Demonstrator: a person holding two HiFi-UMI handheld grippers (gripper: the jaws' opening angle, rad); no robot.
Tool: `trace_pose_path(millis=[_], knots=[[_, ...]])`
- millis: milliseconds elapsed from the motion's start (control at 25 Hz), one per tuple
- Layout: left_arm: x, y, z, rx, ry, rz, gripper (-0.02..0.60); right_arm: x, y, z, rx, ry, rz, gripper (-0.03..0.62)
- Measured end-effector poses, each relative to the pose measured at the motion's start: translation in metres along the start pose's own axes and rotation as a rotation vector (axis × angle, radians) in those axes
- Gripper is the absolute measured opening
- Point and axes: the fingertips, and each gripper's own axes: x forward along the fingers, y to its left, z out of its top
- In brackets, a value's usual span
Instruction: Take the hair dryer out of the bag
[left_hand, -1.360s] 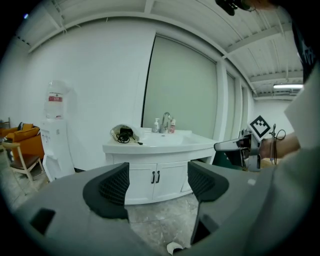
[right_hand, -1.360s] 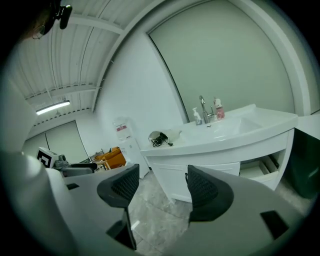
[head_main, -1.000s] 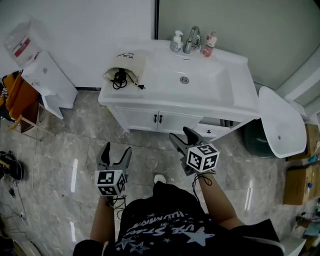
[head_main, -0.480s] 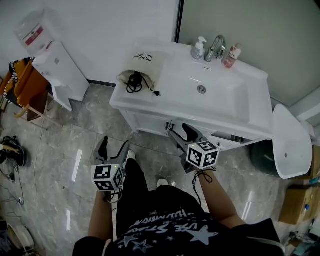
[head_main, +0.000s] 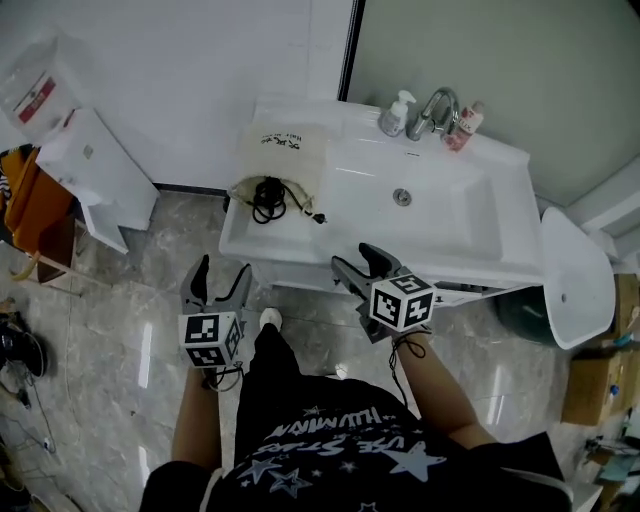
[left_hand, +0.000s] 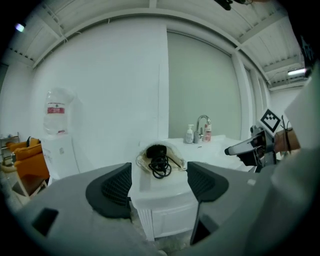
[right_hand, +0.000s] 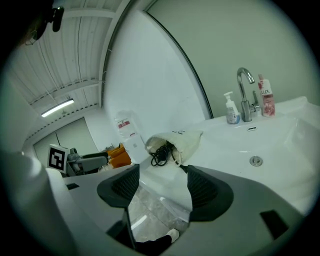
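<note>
Where grey marbled floor (head_main: 100, 330) fills the lower left of the head view, a white basin worktop (head_main: 300, 238) stretches across the upper middle. On its left end lies a cream cloth drawstring bag (head_main: 283, 150), its open mouth turned towards the lower edge of the frame. A black hair dryer (head_main: 268, 186) sits in that mouth, its coiled black cord (head_main: 266, 208) spilling onto the worktop. Below, at centre frame, the left tongs (head_main: 222, 278) and right tongs (head_main: 354, 262) hang in the air, both spread wide with nothing between them, short of the bag. A chrome tap (head_main: 436, 105) stands at the basin's far rim, upper right of centre.
</note>
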Motion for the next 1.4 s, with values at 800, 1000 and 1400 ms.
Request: trace_pose_path(millis=[800, 1000, 1400], knots=[[0.19, 0.066, 0.01, 0.227, 0.168, -0.325, 0.176, 0.167, 0.03, 0.038, 0.075, 0.111, -0.061, 0.282], [0.216, 0.065, 0.01, 0.28, 0.18, -0.387, 0.095, 0.199, 0.027, 0.04, 0.083, 0.157, -0.08, 0.281], [0.231, 0.062, 0.025, 0.175, 0.189, -0.526, 0.052, 0.254, -0.003, 0.052, 0.08, 0.256, -0.182, 0.272]])
